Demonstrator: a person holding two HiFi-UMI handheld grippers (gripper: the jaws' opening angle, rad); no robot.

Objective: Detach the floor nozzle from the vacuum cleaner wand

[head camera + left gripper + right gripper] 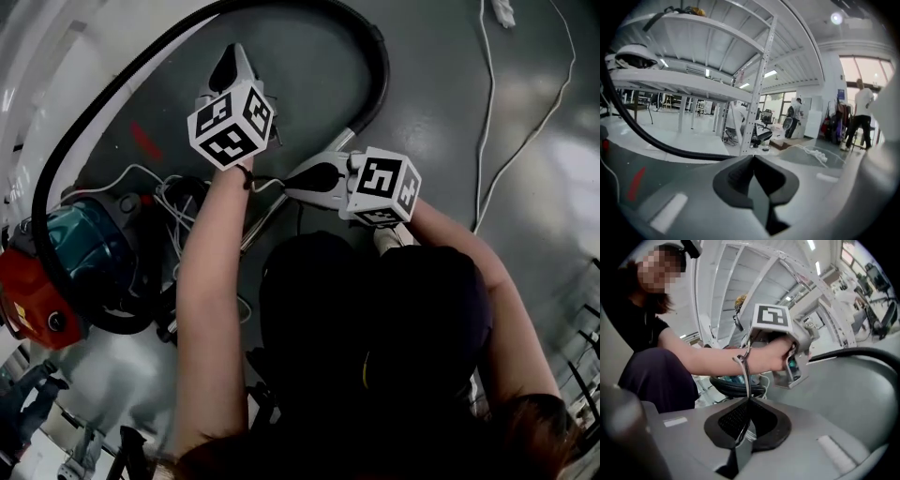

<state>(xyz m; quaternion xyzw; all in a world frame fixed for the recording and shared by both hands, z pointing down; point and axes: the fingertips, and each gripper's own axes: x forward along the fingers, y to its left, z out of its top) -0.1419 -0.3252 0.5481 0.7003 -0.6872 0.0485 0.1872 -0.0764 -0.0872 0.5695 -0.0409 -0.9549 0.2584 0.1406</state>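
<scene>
I read the left hand-held gripper (pixel 753 158) as pinched together, empty; right hand-held gripper (pixel 749 401) nipped shut on a thin cord (pixel 746 373) off the left wrist (pixel 740 357); wand (pixel 342 142) runs between them, lower end lost behind the forearm; floor nozzle not findable.

Your wand (pixel 339 142) is a slim, silvery tube running slantwise. Its upper end meets the curved black hose (pixel 385 70), and its lower stretch comes down-left towards you. The floor nozzle is hidden from you, somewhere behind your arms and body.
</scene>
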